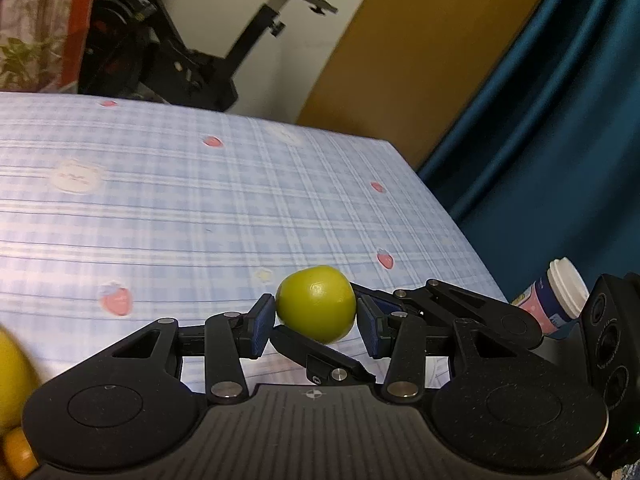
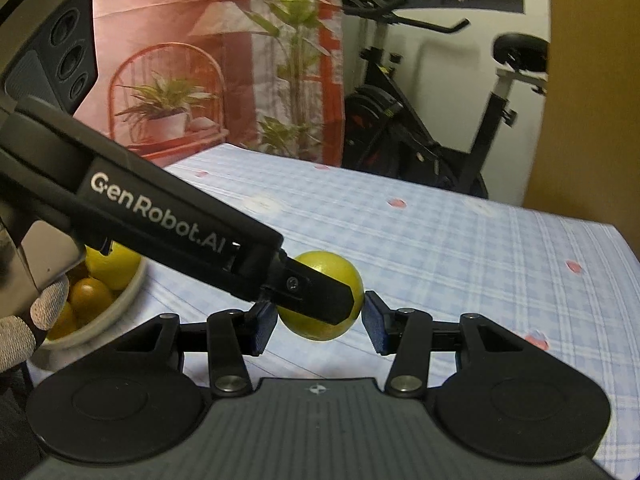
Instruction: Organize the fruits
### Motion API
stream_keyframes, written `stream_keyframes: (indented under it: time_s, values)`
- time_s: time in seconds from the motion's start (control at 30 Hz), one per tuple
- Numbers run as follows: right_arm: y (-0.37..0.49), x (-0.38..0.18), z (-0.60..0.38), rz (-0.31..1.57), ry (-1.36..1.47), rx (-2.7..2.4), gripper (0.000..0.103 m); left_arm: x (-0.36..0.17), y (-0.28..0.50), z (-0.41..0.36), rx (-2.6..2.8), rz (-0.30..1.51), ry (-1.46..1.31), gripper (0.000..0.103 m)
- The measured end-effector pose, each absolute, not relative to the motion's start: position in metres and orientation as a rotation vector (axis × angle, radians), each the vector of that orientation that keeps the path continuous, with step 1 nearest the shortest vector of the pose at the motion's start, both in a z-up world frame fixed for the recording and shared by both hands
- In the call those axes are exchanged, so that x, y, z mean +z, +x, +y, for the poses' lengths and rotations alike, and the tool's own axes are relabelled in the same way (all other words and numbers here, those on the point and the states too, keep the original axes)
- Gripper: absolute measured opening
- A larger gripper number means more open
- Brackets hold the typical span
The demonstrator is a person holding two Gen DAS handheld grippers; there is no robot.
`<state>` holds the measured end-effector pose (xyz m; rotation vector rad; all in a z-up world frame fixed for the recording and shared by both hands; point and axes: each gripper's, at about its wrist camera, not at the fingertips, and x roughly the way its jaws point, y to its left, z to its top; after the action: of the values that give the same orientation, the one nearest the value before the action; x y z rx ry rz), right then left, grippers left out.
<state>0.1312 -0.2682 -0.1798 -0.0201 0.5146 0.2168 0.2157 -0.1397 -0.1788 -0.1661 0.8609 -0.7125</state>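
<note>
A round green fruit [image 1: 316, 303] sits between both grippers above the blue checked tablecloth. In the left wrist view my left gripper [image 1: 316, 320] has its blue pads [image 1: 262, 324] at the fruit's sides, the left pad touching, the right pad a hair off. A finger of the right gripper [image 1: 320, 354] crosses under the fruit. In the right wrist view the same fruit [image 2: 324, 322] lies between my right gripper's [image 2: 320, 320] pads, and the left gripper's finger [image 2: 316, 292] lies across its front. A grey bowl [image 2: 120, 304] with yellow and orange fruits stands at the left.
A white-capped jar [image 1: 556, 296] stands at the table's right edge. Yellow and orange fruits [image 1: 12, 380] show at the far left. An exercise bike [image 2: 420, 120] and curtains stand behind the table. The tablecloth [image 2: 460, 248] stretches ahead.
</note>
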Motion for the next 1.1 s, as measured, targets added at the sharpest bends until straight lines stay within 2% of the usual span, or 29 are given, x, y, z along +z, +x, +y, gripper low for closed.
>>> stream_keyframes:
  time_s: [0.6, 0.8, 1.1]
  values:
    - [0.14, -0.131, -0.162, 0.434, -0.1, 0.411, 0.049, -0.12, 0.187, -0.014, -0.57, 0.774, -0.259, 0.047]
    - [0.148, -0.132, -0.115, 0.437, -0.153, 0.5, 0.049, -0.122, 0.176, 0.032, -0.512, 0.776, -0.285, 0.047]
    - [0.161, -0.15, -0.072, 0.478, -0.219, 0.572, 0.049, -0.141, 0.186, 0.059, -0.466, 0.804, -0.332, 0.046]
